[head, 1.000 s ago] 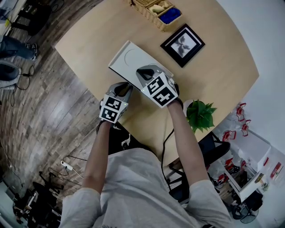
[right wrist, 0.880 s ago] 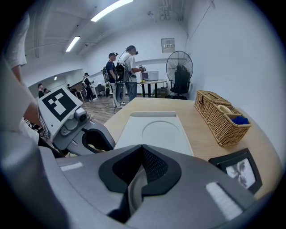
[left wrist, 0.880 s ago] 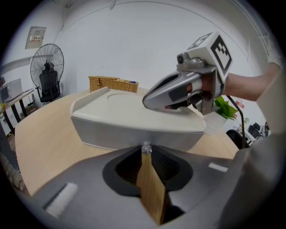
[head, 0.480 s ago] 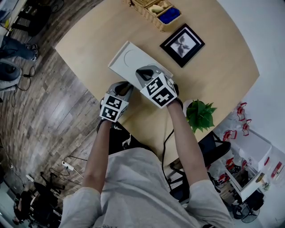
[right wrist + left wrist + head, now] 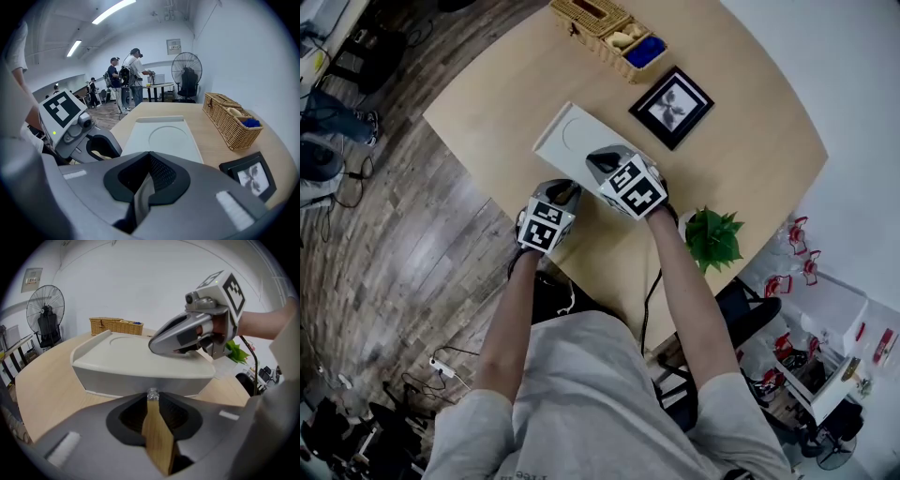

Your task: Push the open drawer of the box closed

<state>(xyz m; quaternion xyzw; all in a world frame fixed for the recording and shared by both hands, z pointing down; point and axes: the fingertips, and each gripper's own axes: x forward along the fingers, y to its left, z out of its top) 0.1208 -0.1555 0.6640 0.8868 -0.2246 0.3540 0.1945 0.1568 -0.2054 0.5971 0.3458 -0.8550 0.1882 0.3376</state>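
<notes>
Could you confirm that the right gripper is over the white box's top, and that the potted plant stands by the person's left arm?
Not quite: the potted plant stands by the person's right arm, not the left, as the head view shows. The right gripper is indeed over the top of the white box.

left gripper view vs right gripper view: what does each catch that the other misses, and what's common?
Only the left gripper view: the front of the box with a small knob at the jaw tips, the right gripper over the box top, and a plant. Only the right gripper view: the frame, the left gripper, and people at the back. Both: the box, basket and fan.
</notes>
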